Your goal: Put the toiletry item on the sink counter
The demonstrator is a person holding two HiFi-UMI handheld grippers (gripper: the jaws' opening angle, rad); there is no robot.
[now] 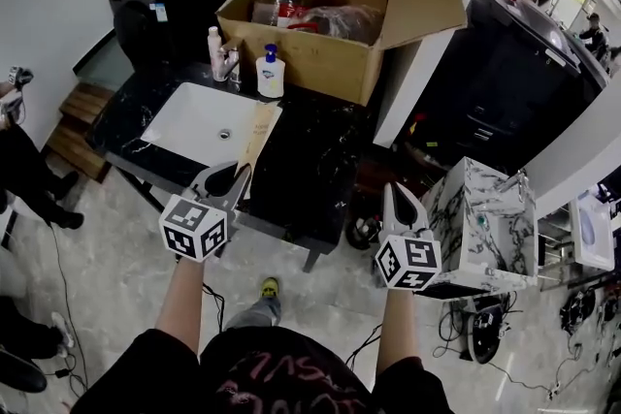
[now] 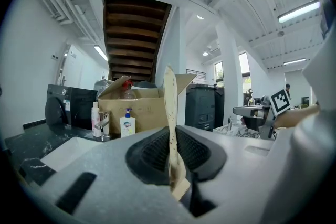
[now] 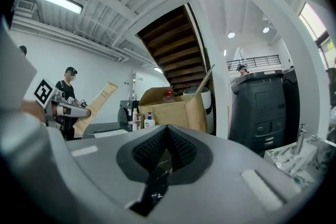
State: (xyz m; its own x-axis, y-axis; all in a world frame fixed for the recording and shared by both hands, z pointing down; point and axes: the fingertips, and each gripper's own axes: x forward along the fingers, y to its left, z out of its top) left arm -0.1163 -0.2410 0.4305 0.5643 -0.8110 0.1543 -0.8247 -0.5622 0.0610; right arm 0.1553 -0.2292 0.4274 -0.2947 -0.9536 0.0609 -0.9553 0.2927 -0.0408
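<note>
My left gripper (image 1: pixel 236 177) is shut on the lower end of a long flat kraft-paper packet (image 1: pixel 257 133), which slants up over the front edge of the black marble sink counter (image 1: pixel 315 160). In the left gripper view the packet (image 2: pixel 170 113) stands edge-on between the pads of that gripper (image 2: pixel 172 157). My right gripper (image 1: pixel 400 193) is shut with nothing in it and hangs over the floor, in front of the counter's right end. The right gripper view shows its jaws (image 3: pixel 167 136) closed together, with the packet (image 3: pixel 97 99) off to the left.
A white basin (image 1: pixel 209 123) is set into the counter's left part, with a faucet (image 1: pixel 225 61), a slim bottle (image 1: pixel 214 48) and a pump soap bottle (image 1: pixel 270 73) behind it. An open cardboard box (image 1: pixel 320 53) fills the counter's back. A marble-patterned cabinet (image 1: pixel 480 218) stands at right.
</note>
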